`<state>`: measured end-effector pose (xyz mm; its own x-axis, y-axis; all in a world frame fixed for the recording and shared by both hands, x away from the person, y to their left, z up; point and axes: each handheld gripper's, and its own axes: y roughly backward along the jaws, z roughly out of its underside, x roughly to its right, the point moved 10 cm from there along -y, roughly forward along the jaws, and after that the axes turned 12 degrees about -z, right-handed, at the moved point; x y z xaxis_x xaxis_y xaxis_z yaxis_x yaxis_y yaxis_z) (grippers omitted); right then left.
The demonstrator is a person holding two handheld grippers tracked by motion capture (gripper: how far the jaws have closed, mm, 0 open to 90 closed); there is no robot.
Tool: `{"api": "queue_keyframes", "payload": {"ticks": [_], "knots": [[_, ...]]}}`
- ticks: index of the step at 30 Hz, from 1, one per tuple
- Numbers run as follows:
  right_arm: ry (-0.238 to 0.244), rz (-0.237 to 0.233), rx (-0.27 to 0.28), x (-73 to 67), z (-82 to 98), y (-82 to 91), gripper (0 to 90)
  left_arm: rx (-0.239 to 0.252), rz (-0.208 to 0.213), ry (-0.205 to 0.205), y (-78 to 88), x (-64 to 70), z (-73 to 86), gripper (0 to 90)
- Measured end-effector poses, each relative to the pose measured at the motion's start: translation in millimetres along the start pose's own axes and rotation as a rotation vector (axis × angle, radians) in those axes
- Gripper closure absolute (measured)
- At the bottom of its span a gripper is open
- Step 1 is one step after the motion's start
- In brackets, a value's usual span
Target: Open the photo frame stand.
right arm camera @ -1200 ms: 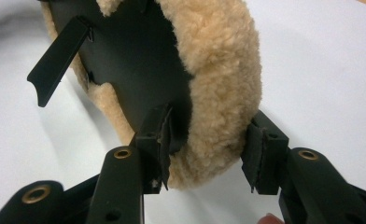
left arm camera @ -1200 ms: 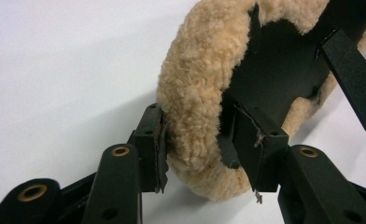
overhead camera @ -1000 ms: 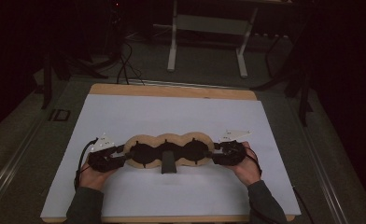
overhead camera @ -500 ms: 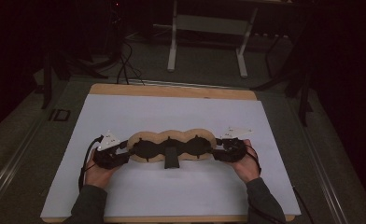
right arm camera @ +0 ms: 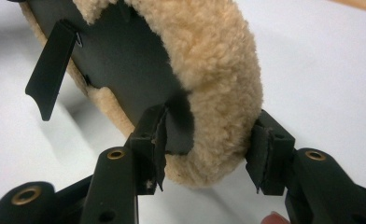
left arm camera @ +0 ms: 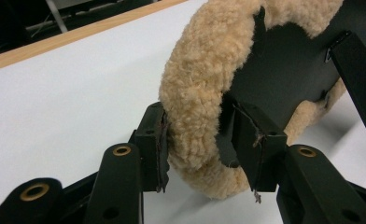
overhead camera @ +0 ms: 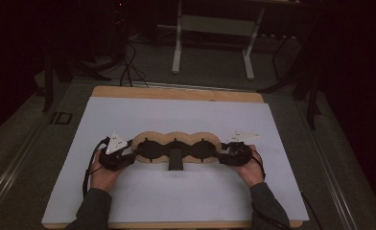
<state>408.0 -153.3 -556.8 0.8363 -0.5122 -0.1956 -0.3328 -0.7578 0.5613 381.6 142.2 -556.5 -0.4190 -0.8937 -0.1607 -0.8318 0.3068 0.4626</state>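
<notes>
A long three-lobed pad (overhead camera: pixel 176 138) with a tan fleece rim and black inner panels lies crosswise over the white sheet, a black strap (overhead camera: pixel 175 160) hanging from its middle. My left gripper (overhead camera: pixel 131 154) is shut on the pad's left end. In the left gripper view (left arm camera: pixel 200 149) one pad presses the fleece (left arm camera: pixel 204 93) from outside and the other sits on the black inner side. My right gripper (overhead camera: pixel 221 157) is shut on the right end in the same way (right arm camera: pixel 207 144), pinching the fleece rim (right arm camera: pixel 218 79). The pad's ends look raised a little off the sheet.
A white sheet (overhead camera: pixel 176 201) covers a wooden table whose far edge (overhead camera: pixel 176 93) shows bare wood. Beyond it stand a metal frame's legs (overhead camera: pixel 177 52) and floor cables (overhead camera: pixel 126 67) in the dark. A grey plate (overhead camera: pixel 116 142) tops the left gripper.
Both hands and the pad have shifted slightly toward the far side of the table. The left gripper has turned so its grey plate now faces up.
</notes>
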Motion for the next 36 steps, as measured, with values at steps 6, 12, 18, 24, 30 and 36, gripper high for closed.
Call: {"api": "queue_keyframes", "payload": {"ticks": [6, 12, 18, 24, 30, 36], "knots": [[-0.047, -0.03, 0.016, 0.4, 5.4, 0.0, 51.2, 0.0, 0.009, 0.026, 1.2, 2.1, -0.8, 55.9], [-0.069, -0.044, 0.041, 0.2, 5.8, 0.5, 50.3, 0.009, 0.017, 0.043, 3.6, 3.5, 0.5, 55.4], [-0.075, -0.058, 0.058, -3.1, 8.7, 2.9, 49.9, -0.002, 0.05, 0.075, 7.4, 4.6, 2.9, 54.4], [-0.067, -0.057, 0.058, -5.3, 10.5, 4.3, 50.0, -0.047, 0.091, 0.094, 7.4, 3.9, 12.1, 54.6], [-0.062, -0.056, 0.057, -7.6, 12.2, 5.7, 49.7, -0.094, 0.11, 0.088, 9.0, 3.9, 19.6, 56.9], [-0.066, -0.062, 0.041, -12.2, 15.4, 8.5, 48.1, -0.095, 0.116, 0.087, 12.6, 7.7, 20.9, 57.8]]}}
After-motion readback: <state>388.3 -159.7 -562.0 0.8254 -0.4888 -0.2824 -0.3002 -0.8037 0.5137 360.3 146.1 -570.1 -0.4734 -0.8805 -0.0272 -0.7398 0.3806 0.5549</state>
